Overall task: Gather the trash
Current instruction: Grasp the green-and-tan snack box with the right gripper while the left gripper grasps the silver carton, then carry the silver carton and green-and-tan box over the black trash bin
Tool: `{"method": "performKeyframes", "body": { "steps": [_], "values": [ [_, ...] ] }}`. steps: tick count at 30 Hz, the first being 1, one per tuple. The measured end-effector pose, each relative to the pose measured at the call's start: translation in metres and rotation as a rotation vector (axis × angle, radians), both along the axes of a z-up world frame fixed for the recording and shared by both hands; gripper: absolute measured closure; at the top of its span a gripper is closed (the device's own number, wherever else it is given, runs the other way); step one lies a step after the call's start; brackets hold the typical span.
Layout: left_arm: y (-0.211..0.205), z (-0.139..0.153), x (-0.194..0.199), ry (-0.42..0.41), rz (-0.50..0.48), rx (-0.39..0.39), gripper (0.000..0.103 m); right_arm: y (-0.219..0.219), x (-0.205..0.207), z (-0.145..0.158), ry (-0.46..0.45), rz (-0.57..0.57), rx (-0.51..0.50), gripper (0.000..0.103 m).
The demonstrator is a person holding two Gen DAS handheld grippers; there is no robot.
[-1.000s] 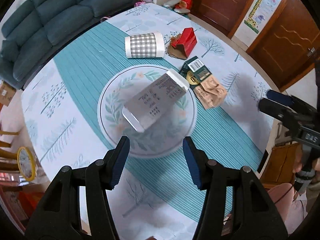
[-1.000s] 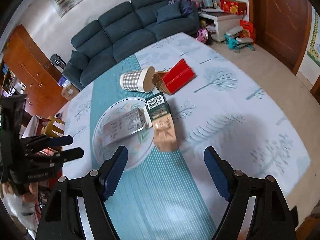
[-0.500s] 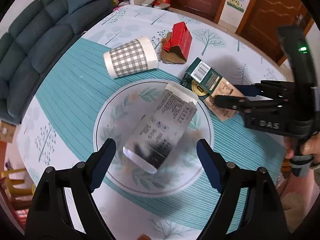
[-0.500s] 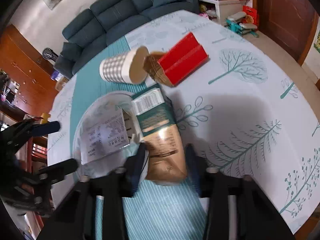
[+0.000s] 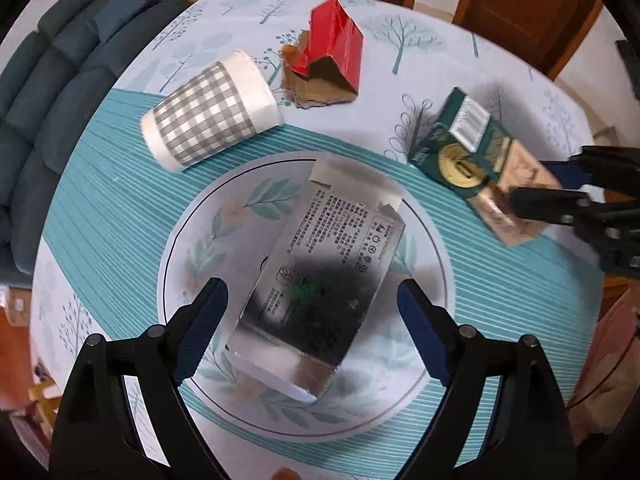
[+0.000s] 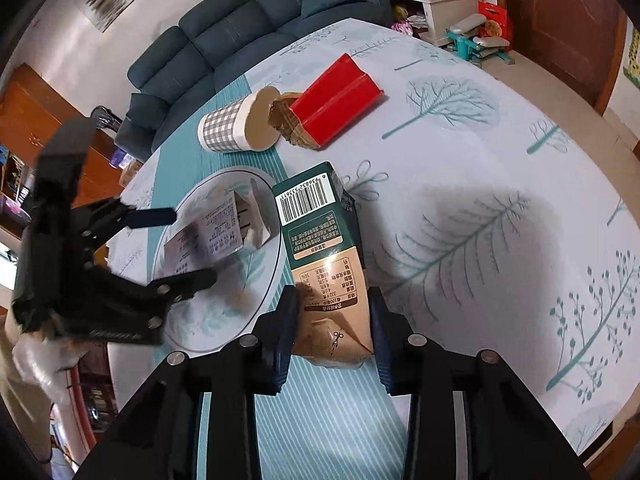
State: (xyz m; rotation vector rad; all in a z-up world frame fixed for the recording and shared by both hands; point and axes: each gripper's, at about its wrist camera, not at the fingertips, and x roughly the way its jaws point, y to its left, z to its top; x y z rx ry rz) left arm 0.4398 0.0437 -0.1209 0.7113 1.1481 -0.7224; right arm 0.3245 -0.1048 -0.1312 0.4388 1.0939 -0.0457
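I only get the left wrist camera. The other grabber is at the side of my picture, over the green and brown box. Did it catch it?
Observer: Yes. In the right wrist view the right gripper has just been closing, and its pads now pinch the tan end of the carton.
Child: Is anything drawn on that end?
Observer: A small scissors mark, right between the pads.
Child: Is the silver box closed?
Observer: It doesn't look closed. From this side the silver box looks open at the end facing the carton, with its flaps spread.
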Motion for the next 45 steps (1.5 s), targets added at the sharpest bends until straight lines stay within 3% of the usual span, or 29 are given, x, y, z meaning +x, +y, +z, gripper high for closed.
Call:
{"method": "performKeyframes", "body": {
  "steps": [4, 6, 11, 18, 26, 35, 41, 45],
  "values": [
    [-0.008, -0.012, 0.005, -0.015, 0.005, 0.043, 0.018, -0.001, -0.015, 0.0, -0.003, 0.014, 0.02, 0.069],
    [-0.009, -0.018, 0.011, 0.021, 0.039, 0.065, 0.019, -0.001, -0.023, 0.001, -0.004, 0.023, 0.024, 0.069],
    [-0.006, -0.023, 0.023, 0.087, 0.121, 0.027, 0.027, -0.003, -0.041, 0.001, -0.011, 0.018, 0.053, 0.069],
    [0.0, -0.024, 0.012, 0.056, 0.25, 0.038, 0.032, -0.01, -0.068, 0.007, -0.051, -0.003, 0.1, 0.069],
    [0.001, 0.0, -0.059, 0.043, 0.323, -0.011, 0.034, -0.018, -0.116, 0.024, -0.114, -0.017, 0.146, 0.069],
    [-0.022, 0.046, -0.159, 0.099, 0.273, -0.155, 0.034, -0.048, -0.207, 0.039, -0.171, -0.078, 0.185, 0.069],
    [-0.055, 0.053, -0.235, 0.124, 0.235, -0.205, 0.034, -0.073, -0.282, 0.035, -0.169, -0.141, 0.171, 0.069],
    [-0.079, 0.038, -0.284, 0.114, 0.202, -0.212, 0.034, -0.088, -0.323, 0.019, -0.145, -0.189, 0.166, 0.069]
  ]
}}
